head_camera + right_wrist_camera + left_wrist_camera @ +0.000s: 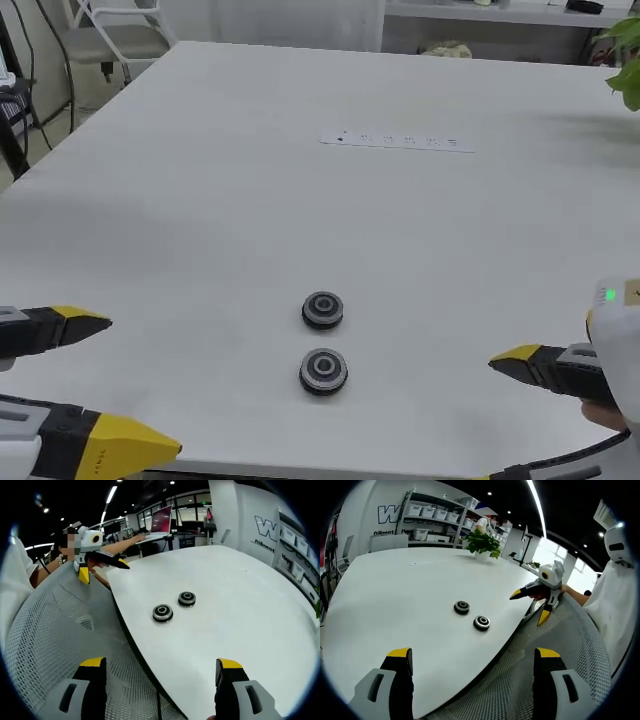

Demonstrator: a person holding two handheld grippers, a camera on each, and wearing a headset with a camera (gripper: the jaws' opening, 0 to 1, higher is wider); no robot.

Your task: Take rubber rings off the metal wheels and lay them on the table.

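White tabletop [200, 200], bare between claws and wheels. Flush white socket strip [395, 140] well beyond, green leafy plant [628, 60] at the far right edge. Far metal wheel [322, 310] and near metal wheel [323, 371] just apart, close to the front edge, each wearing its black rubber ring [304, 374]. Left claw [135, 380] spread wide, holding nothing, well left of them. Right claw [161, 663] likewise gaping and empty, well off to the right.

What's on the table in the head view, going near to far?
near wheel → far wheel → white strip
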